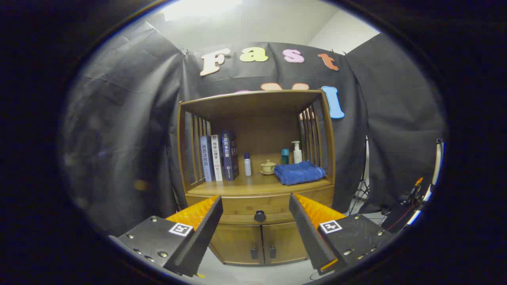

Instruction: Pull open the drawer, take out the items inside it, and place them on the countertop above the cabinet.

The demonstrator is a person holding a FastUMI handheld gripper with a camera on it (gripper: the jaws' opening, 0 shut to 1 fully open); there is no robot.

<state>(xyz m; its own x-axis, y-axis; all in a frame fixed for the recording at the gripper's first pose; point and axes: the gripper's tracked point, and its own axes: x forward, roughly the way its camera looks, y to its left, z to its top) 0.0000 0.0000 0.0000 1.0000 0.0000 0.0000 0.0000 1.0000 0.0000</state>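
A wooden cabinet (257, 190) stands against the booth wall, its drawer (237, 208) shut beneath a countertop (253, 185) with bare room mid-front, between books at left and a blue towel (299, 173) at right. The gripper (255, 204), wide open and empty, frames the far-off drawer knob (260, 216); the approach likely comes next.

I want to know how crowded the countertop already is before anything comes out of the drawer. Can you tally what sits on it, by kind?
Books: 3
Bottles (white, teal, pump): 3
Lidded cup: 1
Blue towel: 1
Total: 8
The drawer is shut; the gripper hangs before its knob, fingers open.
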